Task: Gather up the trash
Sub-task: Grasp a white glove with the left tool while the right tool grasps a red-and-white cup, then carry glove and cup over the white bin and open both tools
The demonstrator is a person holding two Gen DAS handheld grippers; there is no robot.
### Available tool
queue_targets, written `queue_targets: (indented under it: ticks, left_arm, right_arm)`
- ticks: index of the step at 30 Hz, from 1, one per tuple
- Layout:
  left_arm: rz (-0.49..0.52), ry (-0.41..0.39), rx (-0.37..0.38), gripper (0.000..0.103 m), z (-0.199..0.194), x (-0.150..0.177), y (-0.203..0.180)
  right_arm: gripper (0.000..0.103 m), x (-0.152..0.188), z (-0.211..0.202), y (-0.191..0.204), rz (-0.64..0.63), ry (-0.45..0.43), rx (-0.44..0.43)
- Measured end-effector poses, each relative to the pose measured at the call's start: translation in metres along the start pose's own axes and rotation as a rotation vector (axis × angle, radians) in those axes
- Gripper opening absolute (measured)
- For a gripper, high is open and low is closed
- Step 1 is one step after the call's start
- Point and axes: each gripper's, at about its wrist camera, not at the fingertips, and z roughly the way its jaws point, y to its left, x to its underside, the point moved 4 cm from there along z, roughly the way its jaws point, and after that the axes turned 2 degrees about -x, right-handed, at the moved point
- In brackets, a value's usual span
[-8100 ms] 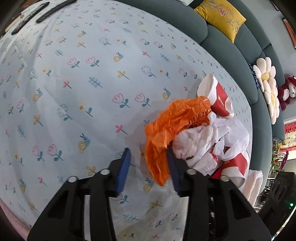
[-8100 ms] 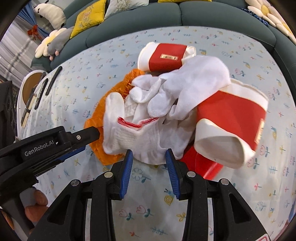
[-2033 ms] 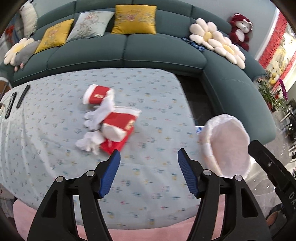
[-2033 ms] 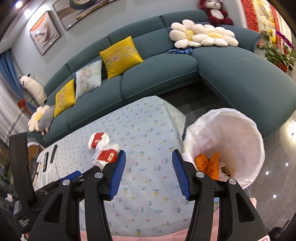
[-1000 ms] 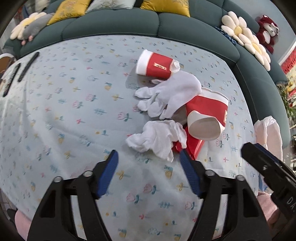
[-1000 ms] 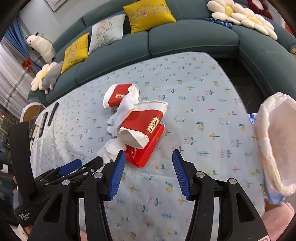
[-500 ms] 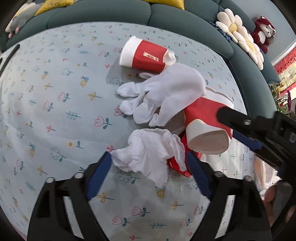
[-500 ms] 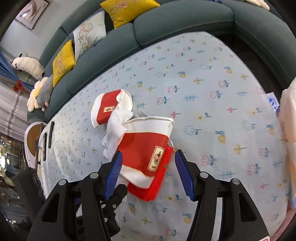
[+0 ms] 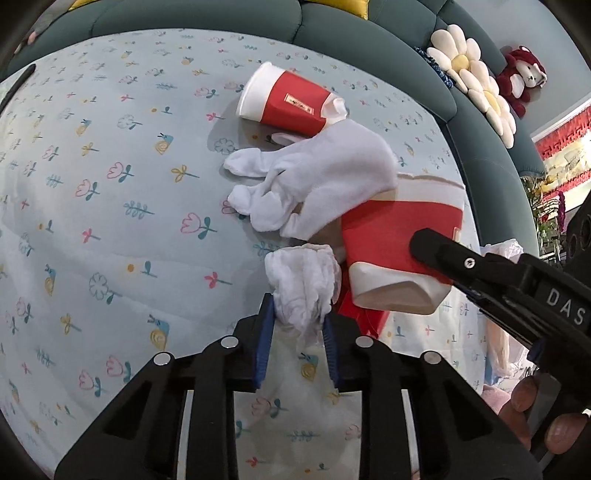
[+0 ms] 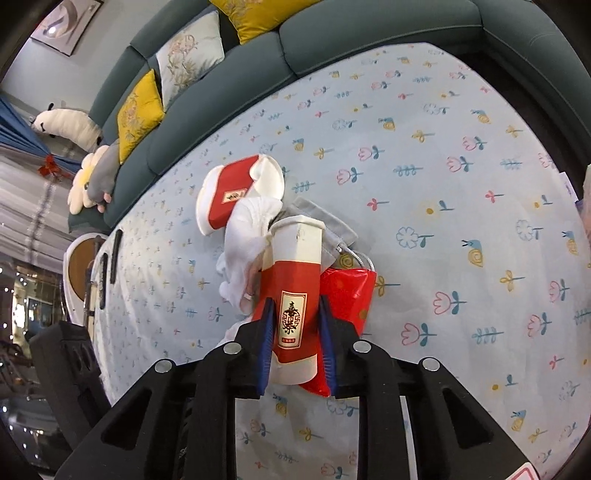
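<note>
Floral-clothed table (image 9: 110,206), teal sofa (image 9: 369,26) beyond. Left hand-held gripper (image 9: 297,345), jaws just closed, grasps crumpled glove (image 9: 301,284); right hand-held gripper (image 10: 297,345), likewise, squeezes red cup (image 10: 295,295).

Bare flowered tablecloth (image 9: 110,206) lies open left of the trash pile; the right gripper (image 9: 480,273) crosses its right side, sofa (image 9: 369,33) behind.

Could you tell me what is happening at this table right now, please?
A person is clearing trash from a flowered tablecloth with two handheld grippers. The left gripper has just closed on a crumpled white glove; the right gripper has just closed on a squashed red paper cup. Another red cup, a second white glove and a red wrapper lie uncollected.
</note>
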Motion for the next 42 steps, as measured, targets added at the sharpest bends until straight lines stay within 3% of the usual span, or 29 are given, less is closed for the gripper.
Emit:
queue_targets:
  ticks: [12,22,33,42]
  left_arm:
    - [0.068,-0.112,0.004,0.024,-0.065,0.002,-0.054]
    - [0.173,-0.236,0.073,0.024,-0.128,-0.003,-0.145]
    - [0.334,-0.299,0.119,0.024,-0.157,0.014,-0.255]
    - [0.455,-0.288,0.139,0.024,-0.150,0.041,-0.331]
  right_arm:
    - [0.020,-0.008,-0.087,0.005,-0.055,-0.152,-0.015]
    - [0.020,-0.019,-0.207,-0.003,-0.091,-0.368,-0.026]
    - [0.020,-0.022,-0.317,-0.062,-0.035,-0.553,-0.011]
    - [0.020,-0.012,-0.368,-0.126,0.049,-0.634,0.023]
